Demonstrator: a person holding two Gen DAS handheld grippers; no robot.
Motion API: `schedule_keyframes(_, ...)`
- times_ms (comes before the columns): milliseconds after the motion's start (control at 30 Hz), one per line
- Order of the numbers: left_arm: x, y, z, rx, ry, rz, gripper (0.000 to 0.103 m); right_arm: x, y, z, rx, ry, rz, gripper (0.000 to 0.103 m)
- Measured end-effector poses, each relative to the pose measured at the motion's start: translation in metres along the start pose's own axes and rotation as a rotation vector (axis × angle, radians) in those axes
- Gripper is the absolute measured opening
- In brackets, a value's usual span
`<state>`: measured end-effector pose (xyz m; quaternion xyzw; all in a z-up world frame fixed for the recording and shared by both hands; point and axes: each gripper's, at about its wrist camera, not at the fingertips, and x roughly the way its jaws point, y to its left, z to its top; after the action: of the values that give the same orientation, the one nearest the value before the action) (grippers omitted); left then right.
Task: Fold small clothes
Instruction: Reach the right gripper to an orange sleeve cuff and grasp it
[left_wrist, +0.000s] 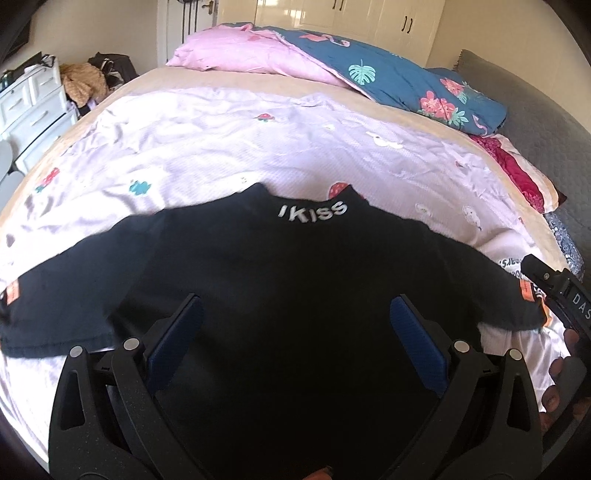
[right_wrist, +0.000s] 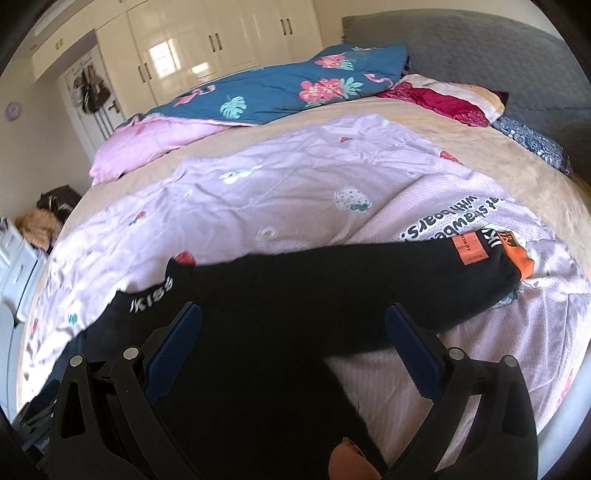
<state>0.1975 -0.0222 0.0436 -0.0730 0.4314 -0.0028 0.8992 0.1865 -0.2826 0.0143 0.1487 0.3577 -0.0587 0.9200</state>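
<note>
A small black T-shirt (left_wrist: 288, 266) lies spread on a pale pink sheet on the bed, its collar with white "KISS" lettering (left_wrist: 314, 213) away from me and both sleeves out, each with an orange label. My left gripper (left_wrist: 295, 325) is open, jaws wide apart above the shirt's body. My right gripper (right_wrist: 293, 332) is open above the shirt's right side (right_wrist: 332, 291), near the right sleeve with its orange label (right_wrist: 468, 248). The right gripper's body also shows at the right edge of the left wrist view (left_wrist: 554, 288).
A pale pink sheet with small prints (left_wrist: 258, 147) covers the beige bed. A blue floral quilt with pink lining (left_wrist: 388, 74) and red-and-cream pillows (left_wrist: 517, 170) lie at the far side. A grey headboard (right_wrist: 480, 48), white drawers (left_wrist: 29, 107) and wardrobes (right_wrist: 221, 37) surround the bed.
</note>
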Motion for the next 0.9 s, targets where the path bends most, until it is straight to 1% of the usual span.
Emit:
schedule_keyframes(167,0.02,-0.012,0.015,0.011,0.015,0.005,0.095,0.012,-0.013,0.018,0.033,-0.014,-0.045,0.099)
schedule_keyframes(367,0.047,-0.026,0.027,0.024,0.037,0.012,0.095,0.034,-0.048,0.036,0.139,-0.016,-0.108,0.099)
schedule_keyframes(500,0.061,-0.033,0.027,0.036,0.054,0.012,0.095,0.045,-0.077,0.035,0.199,-0.008,-0.168,0.099)
schedule_keyframes(667,0.072,-0.042,0.025,0.035,0.064,-0.001,0.095,0.055,-0.11,0.029,0.282,0.012,-0.219,0.099)
schedule_keyframes(833,0.082,-0.054,0.022,0.045,0.071,-0.01,0.095,0.057,-0.149,0.024,0.394,0.005,-0.281,0.099)
schedule_keyframes(900,0.085,-0.059,0.021,0.05,0.077,-0.015,0.095,0.059,-0.165,0.023,0.436,0.01,-0.283,0.099)
